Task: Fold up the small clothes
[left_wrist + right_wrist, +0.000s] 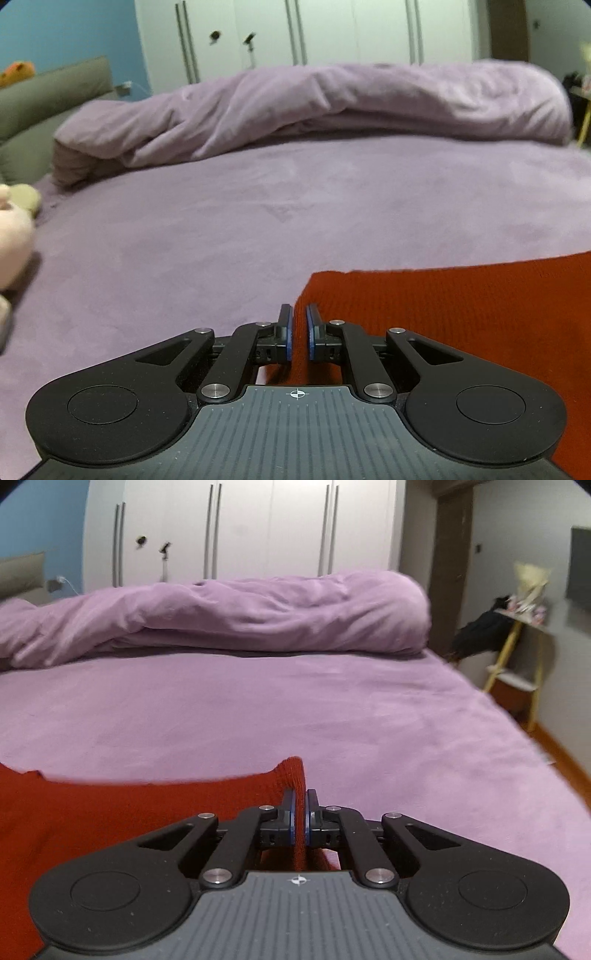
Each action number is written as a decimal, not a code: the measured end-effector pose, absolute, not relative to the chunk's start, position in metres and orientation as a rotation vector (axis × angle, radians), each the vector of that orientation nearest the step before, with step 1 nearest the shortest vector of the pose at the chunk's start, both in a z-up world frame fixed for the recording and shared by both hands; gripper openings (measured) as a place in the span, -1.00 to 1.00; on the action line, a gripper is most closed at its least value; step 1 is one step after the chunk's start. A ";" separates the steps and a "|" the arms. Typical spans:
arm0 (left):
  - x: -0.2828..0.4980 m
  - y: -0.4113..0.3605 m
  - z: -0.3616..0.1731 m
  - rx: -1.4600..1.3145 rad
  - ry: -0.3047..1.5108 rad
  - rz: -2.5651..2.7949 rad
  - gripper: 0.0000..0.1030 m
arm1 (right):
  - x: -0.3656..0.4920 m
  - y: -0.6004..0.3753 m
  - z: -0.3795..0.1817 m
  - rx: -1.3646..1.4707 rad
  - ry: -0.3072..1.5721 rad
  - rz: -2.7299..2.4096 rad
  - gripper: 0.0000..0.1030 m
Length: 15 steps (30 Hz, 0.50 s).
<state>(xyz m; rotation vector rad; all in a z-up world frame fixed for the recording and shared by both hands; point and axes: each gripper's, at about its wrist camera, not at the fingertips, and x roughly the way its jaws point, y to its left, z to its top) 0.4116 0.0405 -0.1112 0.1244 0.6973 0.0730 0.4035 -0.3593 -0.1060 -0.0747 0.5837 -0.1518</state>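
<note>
A red knitted garment (461,306) lies flat on the lilac bed (258,221). In the left wrist view my left gripper (299,314) sits low over its left corner. Its blue pads (287,332) stand a narrow gap apart, with the cloth's edge showing in the gap and neither pad seen pressing on it. In the right wrist view the red garment (110,812) spreads to the left. My right gripper (300,797) is shut on its right corner, and a ridge of red cloth stands up between the pads.
A rolled lilac duvet (332,103) lies across the far side of the bed. A pink plush toy (11,240) sits at the left edge. The bed's right edge drops to a wooden floor (565,760), with a yellow-legged stand (517,664) beyond. White wardrobes (258,528) fill the back wall.
</note>
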 end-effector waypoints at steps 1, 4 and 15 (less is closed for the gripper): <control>0.409 0.036 -0.108 0.124 0.690 0.087 -0.65 | 0.407 -0.356 -0.108 -0.117 0.601 -0.203 -0.92; 0.394 0.022 -0.094 0.046 0.614 0.027 -0.11 | 0.401 -0.347 -0.101 -0.073 0.567 -0.231 -0.80; 0.404 -0.010 -0.148 -0.060 0.691 -0.093 0.44 | 0.398 -0.291 -0.163 0.586 0.656 0.259 -0.82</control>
